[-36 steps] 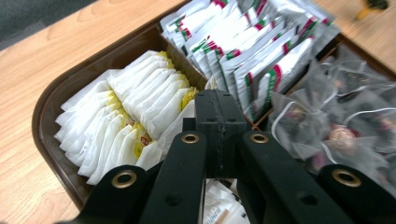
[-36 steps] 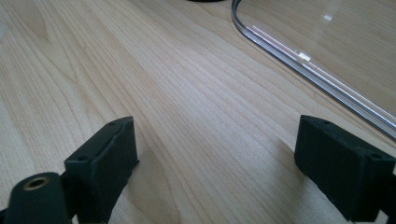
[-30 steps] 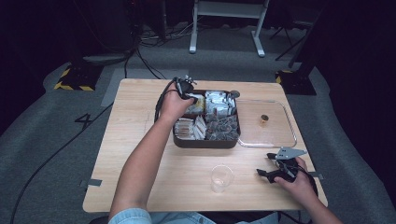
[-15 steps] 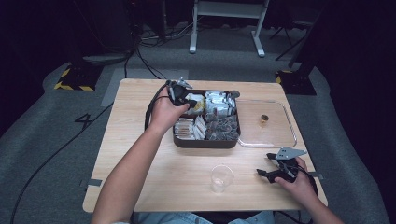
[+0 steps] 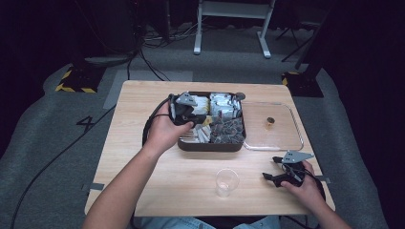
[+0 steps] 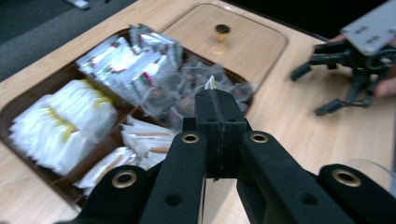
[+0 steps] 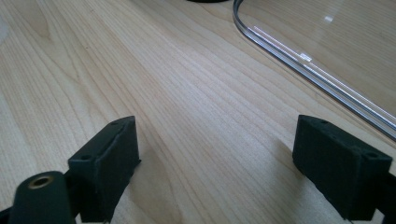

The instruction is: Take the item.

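A dark brown tray (image 5: 210,147) of sorted sachets sits mid-table; in the left gripper view (image 6: 9,112) it holds white, silver and dark packets in separate compartments. My left gripper (image 5: 198,118) hovers over the tray's left half. Its jaws are shut (image 6: 219,95) on a small white packet, and a pointed corner of the packet (image 6: 211,83) pokes out above them. My right gripper (image 5: 270,168) rests open on the wood at the front right (image 7: 215,154), with nothing between its jaws. It appears farther off in the left gripper view as well (image 6: 312,91).
A clear lid (image 5: 282,138) with a small dark knob (image 5: 270,121) lies flat right of the tray; its rim (image 7: 303,70) curves just beyond my right jaws. An upright clear plastic cup (image 5: 226,181) stands near the front edge, left of the right gripper.
My left gripper has drawn back a little from the tray's far left corner toward the person, staying over the tray. The right gripper has stayed put.
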Available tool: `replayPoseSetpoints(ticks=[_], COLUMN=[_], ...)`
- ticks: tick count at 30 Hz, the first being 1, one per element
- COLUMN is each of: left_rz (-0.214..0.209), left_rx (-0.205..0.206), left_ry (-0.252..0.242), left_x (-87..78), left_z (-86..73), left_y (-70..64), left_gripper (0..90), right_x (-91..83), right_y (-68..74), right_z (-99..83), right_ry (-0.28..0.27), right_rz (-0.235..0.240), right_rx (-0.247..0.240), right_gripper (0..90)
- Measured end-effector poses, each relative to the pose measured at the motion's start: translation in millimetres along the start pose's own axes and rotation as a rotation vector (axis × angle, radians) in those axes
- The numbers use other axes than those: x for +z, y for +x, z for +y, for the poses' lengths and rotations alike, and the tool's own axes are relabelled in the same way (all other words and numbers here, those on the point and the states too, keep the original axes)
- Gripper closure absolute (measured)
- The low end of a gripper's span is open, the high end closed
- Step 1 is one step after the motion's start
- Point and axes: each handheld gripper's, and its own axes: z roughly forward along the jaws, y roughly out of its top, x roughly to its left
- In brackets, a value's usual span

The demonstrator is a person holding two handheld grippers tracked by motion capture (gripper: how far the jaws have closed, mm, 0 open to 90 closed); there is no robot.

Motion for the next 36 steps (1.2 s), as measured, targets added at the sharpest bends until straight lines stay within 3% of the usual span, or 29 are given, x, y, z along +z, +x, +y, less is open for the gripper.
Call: replayPoseSetpoints(ticks=[16,23,30,36], left_rz=[-0.131,-0.203,-0.218,-0.235], left_rx=[0.068,0.098,0.122,0.116], left_ry=[-0.049,-0.034,-0.025,-0.031], left_x=[5.1,21.7,33.2,41.5], left_z=[-17.1,-28.2,-38.6,-48.9], left_y=[-54.6,-81.0,-96.4,-103.9], left_gripper=[90.0,90.0,90.0,90.0], right_x=[0.0,0.0,0.0,0.0], right_y=[0.0,0.0,0.0,0.0], right_z=[0.0,0.0,0.0,0.0], right_ry=[0.0,0.0,0.0,0.0], right_rz=[0.0,0.0,0.0,0.0], right_rx=[0.0,0.0,0.0,0.0], right_gripper=[14.6,14.6,14.6,14.6])
